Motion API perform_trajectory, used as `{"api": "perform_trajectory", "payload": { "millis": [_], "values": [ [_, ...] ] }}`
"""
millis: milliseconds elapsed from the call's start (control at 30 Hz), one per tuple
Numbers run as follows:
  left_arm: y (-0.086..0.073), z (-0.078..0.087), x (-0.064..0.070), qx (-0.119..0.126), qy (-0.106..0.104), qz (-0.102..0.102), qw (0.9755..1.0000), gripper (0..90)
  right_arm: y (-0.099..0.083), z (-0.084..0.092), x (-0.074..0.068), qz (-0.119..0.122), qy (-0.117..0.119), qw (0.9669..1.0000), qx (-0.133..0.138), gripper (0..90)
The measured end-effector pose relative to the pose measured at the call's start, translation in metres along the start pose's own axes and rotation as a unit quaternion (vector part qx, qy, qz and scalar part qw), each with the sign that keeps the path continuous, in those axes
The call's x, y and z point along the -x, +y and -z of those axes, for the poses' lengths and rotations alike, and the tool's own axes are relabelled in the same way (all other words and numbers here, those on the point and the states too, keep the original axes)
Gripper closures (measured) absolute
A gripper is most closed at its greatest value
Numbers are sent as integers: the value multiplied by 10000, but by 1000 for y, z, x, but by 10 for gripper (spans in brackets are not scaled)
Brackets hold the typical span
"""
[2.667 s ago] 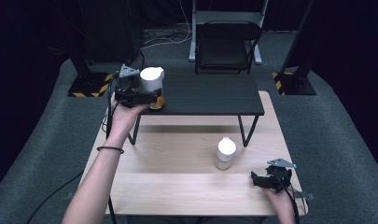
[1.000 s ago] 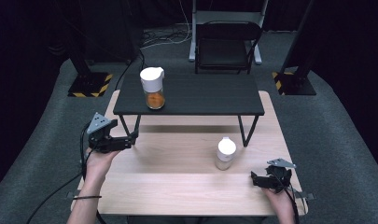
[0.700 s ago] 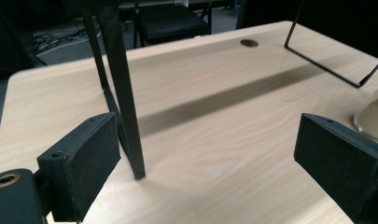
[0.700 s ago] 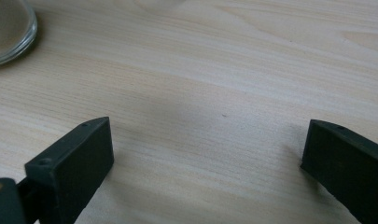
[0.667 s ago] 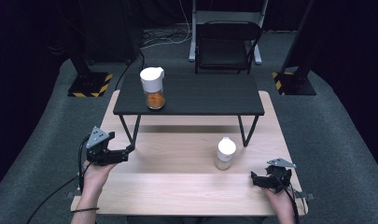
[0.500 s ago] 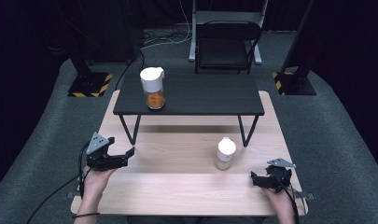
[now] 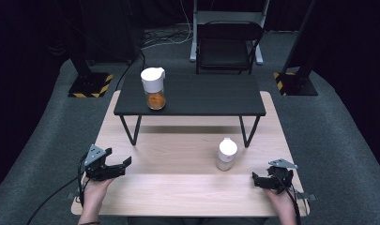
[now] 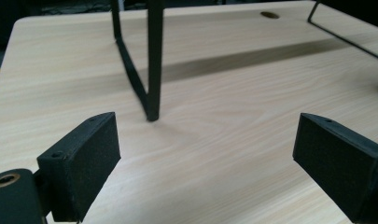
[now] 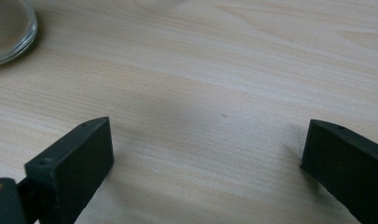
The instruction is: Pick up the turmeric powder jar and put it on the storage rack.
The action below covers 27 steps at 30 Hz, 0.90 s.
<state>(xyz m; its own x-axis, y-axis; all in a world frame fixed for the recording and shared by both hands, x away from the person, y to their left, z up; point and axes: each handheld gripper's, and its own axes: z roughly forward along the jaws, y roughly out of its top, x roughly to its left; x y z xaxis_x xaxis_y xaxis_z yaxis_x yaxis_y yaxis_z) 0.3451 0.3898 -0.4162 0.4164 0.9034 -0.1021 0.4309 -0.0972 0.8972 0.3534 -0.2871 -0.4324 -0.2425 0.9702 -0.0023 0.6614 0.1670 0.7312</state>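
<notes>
Pale wooden table, dark room

In my right gripper view, the glass jar is cut off at the top left corner, only its base showing. From above, my forearms run off the bottom edge.

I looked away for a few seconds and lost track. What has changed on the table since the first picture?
The left gripper let go of the orange-filled jar, leaving it on the black shelf, then drew back and down to the wooden table, jaws open and empty. The right gripper and the white-capped jar stayed where they were.
</notes>
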Motion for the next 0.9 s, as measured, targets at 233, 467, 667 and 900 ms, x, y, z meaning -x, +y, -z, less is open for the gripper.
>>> {"api": "perform_trajectory", "payload": {
  "millis": [233, 467, 667, 900],
  "values": [
    [-13, -2, -8, -131, 89, 135, 9998, 67, 0, 0, 0, 0, 0, 10000, 0, 9],
    [-22, -13, -13, -330, 80, 294, 9990, 67, 0, 0, 0, 0, 0, 10000, 0, 9],
    [-23, -22, -18, -553, 83, 387, 9977, 71, 0, 0, 0, 0, -1, 10000, -1, 9],
    [-23, -26, -20, -747, 176, 465, 9960, 72, 0, 0, 0, -3, -4, 10000, 1, 9]
  ]
}}
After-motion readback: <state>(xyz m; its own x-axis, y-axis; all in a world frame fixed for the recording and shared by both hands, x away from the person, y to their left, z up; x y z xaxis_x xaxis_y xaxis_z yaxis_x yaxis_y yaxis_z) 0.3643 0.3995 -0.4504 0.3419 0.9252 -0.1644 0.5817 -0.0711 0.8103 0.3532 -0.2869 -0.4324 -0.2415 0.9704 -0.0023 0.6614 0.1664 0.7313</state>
